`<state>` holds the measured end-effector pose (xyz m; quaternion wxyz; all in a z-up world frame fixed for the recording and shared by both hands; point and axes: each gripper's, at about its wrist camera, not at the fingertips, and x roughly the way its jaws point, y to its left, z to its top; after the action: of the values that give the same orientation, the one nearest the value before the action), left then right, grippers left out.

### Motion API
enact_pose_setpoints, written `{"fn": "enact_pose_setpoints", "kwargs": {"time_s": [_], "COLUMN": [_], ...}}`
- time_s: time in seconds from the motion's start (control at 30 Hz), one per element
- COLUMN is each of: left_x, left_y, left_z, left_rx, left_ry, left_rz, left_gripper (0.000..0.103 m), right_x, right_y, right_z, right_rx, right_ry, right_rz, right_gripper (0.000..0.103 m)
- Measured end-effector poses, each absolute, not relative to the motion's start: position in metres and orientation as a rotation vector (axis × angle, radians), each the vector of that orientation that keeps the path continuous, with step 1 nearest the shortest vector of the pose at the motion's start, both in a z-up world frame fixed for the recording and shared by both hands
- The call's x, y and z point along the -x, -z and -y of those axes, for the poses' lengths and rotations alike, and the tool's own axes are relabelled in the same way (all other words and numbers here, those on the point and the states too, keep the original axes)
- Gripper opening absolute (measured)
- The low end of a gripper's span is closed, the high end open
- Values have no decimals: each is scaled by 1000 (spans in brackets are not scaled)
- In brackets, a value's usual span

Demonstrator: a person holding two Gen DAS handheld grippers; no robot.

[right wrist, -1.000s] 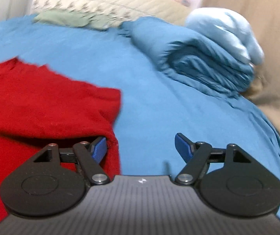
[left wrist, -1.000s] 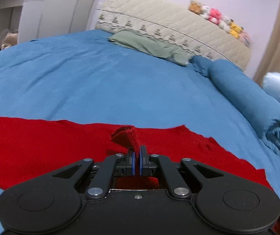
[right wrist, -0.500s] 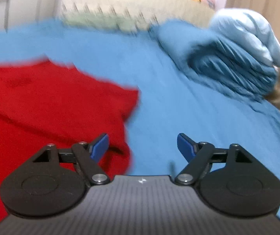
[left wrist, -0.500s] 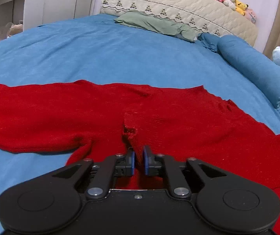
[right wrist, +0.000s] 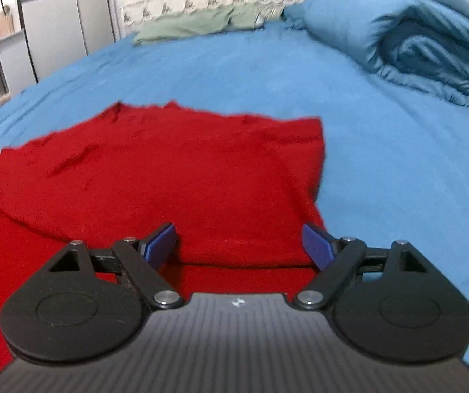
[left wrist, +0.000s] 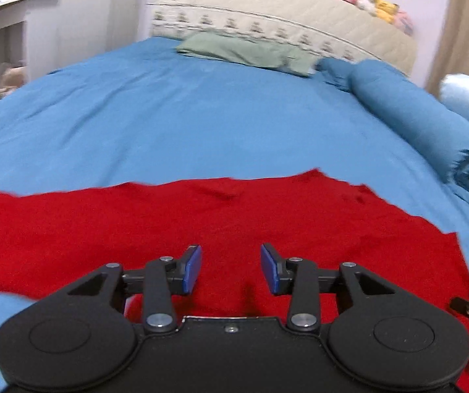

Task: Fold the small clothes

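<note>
Red knitted garment [left wrist: 221,226] lies spread on the blue bedsheet [left wrist: 201,121], one layer doubled over itself. Left gripper [left wrist: 231,273] and right gripper [right wrist: 239,245] hover above it, jaws apart, empty. Judged mid-fold; next move requires pinching an outer edge.

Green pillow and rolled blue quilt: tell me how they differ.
The green pillow lies flat and thin against the headboard; the rolled blue quilt is thick and bulky, running along the side of the bed. The pillow is pale sage green; the quilt is deep blue, close to the colour of the bedsheet. Both rest on the sheet, well clear of the red sweater.
</note>
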<state>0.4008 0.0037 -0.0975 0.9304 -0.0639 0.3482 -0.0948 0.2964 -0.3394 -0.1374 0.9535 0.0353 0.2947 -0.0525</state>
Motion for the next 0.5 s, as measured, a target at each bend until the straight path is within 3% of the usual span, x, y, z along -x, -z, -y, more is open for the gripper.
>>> {"fn": "enact_pose_setpoints", "kwargs": {"time_s": [0.23,0.5], "left_x": [-449,-448], "left_y": [130,141], "left_z": [34,38], "left_rx": [141,56], "left_ry": [254,265], "left_rz": [-768,-747], "left_gripper": [45,46], "right_x": [-336,-318], "right_y": [151,150], "right_z": [341,358], "right_rx": [-77,-115], "right_ry": [149,134], "right_rz": [-616,-589], "right_gripper": [102,103]}}
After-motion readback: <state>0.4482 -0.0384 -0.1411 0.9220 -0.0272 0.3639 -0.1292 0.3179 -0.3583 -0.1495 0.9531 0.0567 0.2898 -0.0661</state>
